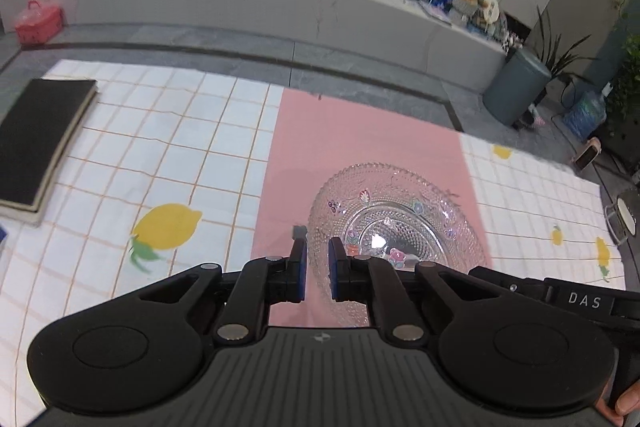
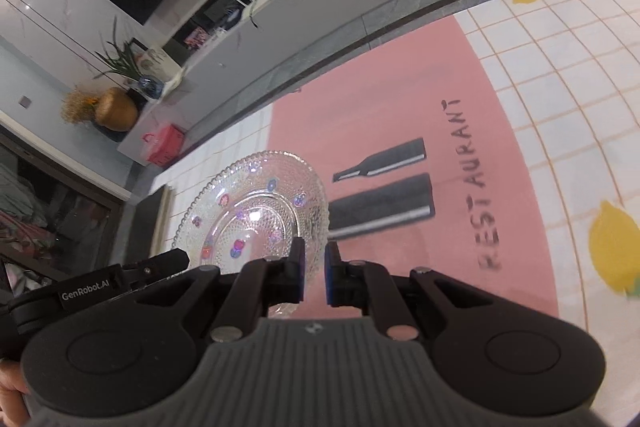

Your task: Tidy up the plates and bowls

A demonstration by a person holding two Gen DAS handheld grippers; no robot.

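A clear beaded glass plate (image 1: 392,211) with small coloured flower prints hangs over the pink mat (image 1: 360,139), held from two sides. My left gripper (image 1: 317,261) is shut on its near-left rim, which runs between the blue pads. In the right wrist view the same plate (image 2: 256,203) tilts up to the left, and my right gripper (image 2: 315,263) is shut on its right rim. The other gripper's black body (image 2: 120,279) shows at the plate's far side. No bowl is in view.
The pink mat (image 2: 400,99), printed with RESTAURANT and dark bottles, lies on a white checked lemon cloth (image 1: 168,155). A black pad (image 1: 40,139) lies at the cloth's left. A wire rack with a white dish (image 1: 624,215) stands at the right edge; a grey bin (image 1: 516,87) stands beyond.
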